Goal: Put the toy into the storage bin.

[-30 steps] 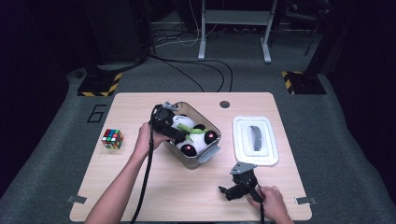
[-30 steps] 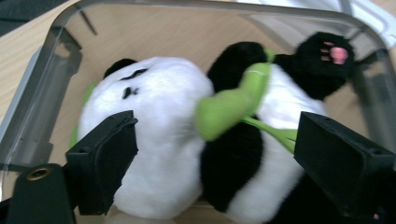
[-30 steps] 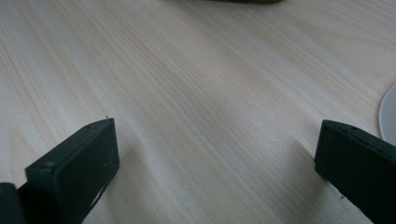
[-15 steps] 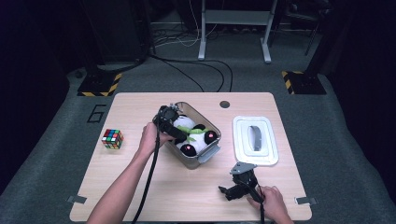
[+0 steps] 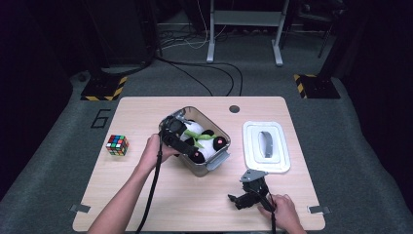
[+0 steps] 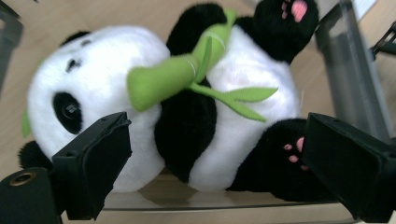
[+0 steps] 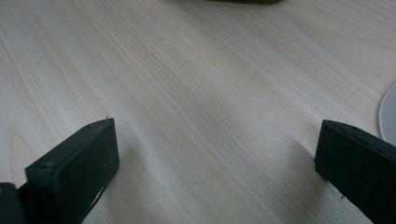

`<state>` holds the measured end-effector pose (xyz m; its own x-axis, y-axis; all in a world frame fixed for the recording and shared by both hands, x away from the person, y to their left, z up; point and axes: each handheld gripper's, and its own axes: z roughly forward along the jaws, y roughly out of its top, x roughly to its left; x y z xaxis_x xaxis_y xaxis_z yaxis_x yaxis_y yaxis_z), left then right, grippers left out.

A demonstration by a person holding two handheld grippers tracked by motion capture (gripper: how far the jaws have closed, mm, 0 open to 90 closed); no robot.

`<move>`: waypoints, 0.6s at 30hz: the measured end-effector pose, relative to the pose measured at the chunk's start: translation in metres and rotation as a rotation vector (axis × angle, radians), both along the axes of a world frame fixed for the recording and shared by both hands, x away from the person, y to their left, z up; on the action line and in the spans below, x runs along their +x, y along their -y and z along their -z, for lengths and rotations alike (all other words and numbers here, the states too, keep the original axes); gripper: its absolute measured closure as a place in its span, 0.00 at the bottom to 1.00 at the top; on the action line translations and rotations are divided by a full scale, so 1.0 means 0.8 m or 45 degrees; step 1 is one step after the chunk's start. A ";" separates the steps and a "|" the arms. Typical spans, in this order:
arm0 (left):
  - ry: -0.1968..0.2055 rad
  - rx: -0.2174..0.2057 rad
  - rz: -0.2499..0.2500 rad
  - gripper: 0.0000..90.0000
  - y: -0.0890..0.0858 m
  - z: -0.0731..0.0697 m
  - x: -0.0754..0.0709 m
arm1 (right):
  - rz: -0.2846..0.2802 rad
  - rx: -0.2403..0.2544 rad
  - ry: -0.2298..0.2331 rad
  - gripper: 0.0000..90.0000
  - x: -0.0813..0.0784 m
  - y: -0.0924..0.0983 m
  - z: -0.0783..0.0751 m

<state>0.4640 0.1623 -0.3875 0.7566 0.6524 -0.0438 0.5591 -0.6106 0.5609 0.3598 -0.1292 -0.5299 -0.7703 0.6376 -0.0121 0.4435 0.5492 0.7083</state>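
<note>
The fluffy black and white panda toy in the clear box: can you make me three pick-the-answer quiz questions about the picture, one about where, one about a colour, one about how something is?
1. Where is the plush black and white panda toy?
A. in the clear plastic box
B. on the white lid
C. on the floor

2. What colour is the soft bamboo stalk it hugs?
A. red
B. green
C. blue

3. How are the left claw's jaws?
A. squeezing the panda
B. spread apart, just opened wider
C. holding the cube

Answers: 1 A, the box walls surround it. 2 B, the stalk and leaves are bright green. 3 B, the jaws stand either side without pressing the plush.
</note>
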 end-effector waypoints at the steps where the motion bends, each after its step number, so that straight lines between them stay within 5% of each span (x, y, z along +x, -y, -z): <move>1: 0.005 0.004 -0.001 0.08 0.001 0.001 0.000 | 0.000 0.000 0.000 0.00 0.000 0.000 0.000; 7: -0.007 0.104 0.002 0.08 0.011 0.015 0.001 | -0.001 0.000 0.000 0.00 0.000 0.000 0.000; 11: -0.008 0.113 -0.004 0.08 0.014 0.020 0.003 | -0.001 0.000 0.000 0.00 0.000 0.000 0.000; 18: 0.030 0.041 -0.009 0.07 0.006 0.014 0.000 | -0.001 0.000 0.001 0.00 0.000 0.000 0.000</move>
<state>0.4640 0.1574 -0.3984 0.7523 0.6588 -0.0050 0.5505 -0.6243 0.5543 0.3599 -0.1292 -0.5299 -0.7710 0.6367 -0.0125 0.4424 0.5496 0.7087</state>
